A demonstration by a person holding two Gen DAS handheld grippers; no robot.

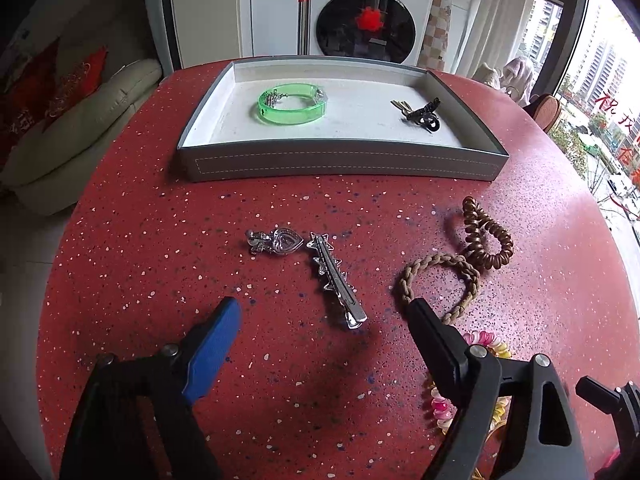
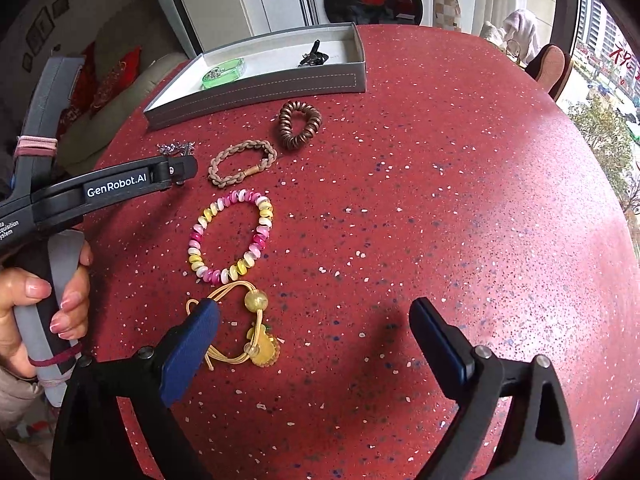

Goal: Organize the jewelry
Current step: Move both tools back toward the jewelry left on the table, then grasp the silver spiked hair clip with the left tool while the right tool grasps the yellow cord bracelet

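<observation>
Two grippers: left gripper and right gripper both spread wide, holding nothing.
Tray: far side, holds green bangle, possibly a dark clip.
Table: silver hair clip, beaded bracelet lie loose, near.

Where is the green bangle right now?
The green bangle lies inside the grey tray at the table's far side, toward the tray's left end, apart from the black clip at its right.
</observation>
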